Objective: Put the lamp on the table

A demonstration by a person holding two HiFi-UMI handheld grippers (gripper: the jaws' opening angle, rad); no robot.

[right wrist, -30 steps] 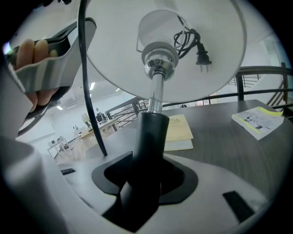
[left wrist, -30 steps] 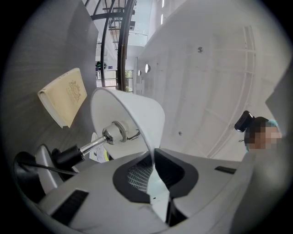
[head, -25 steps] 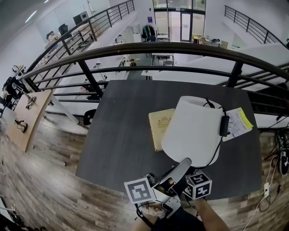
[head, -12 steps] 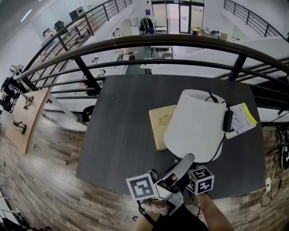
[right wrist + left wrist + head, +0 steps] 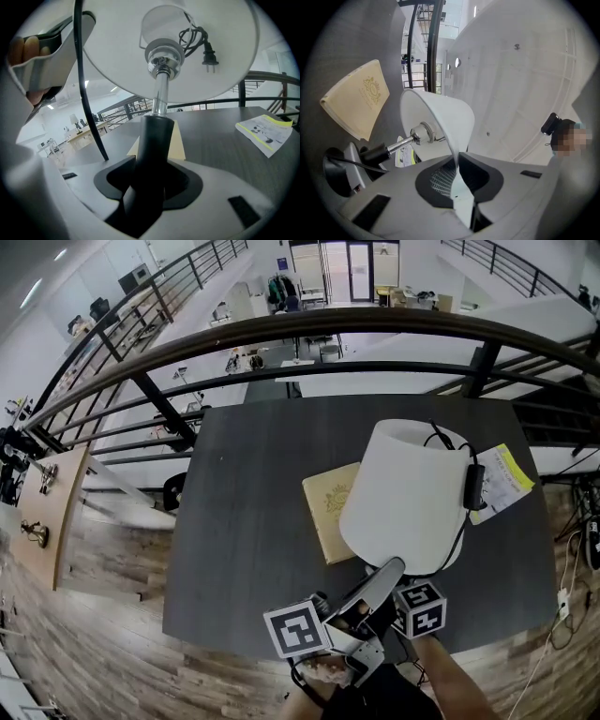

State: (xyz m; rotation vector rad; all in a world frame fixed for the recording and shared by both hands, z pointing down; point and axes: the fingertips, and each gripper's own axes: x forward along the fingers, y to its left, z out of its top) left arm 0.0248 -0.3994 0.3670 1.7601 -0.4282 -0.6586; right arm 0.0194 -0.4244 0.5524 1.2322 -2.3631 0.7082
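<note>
A lamp with a white shade [image 5: 408, 498] hangs over the near right part of the dark table [image 5: 248, 493]. My left gripper [image 5: 386, 570] is shut on the shade's lower rim [image 5: 457, 154], with the thin edge pinched between its pads. My right gripper [image 5: 412, 607] is shut on the lamp's black stem [image 5: 152, 140], just below the chrome neck [image 5: 161, 58]. The plug [image 5: 208, 56] and coiled cord lie inside the shade. The lamp's base [image 5: 337, 173] shows at the lower left of the left gripper view. Whether it touches the table I cannot tell.
A cream book [image 5: 328, 507] lies on the table, partly under the shade. A white and yellow leaflet [image 5: 502, 479] lies at the right edge. A black railing [image 5: 309, 329] runs behind the table. A black cord [image 5: 86, 93] hangs beside the stem.
The head view has shifted a little. Both grippers keep the same hold on the lamp, which has barely moved over the table.
</note>
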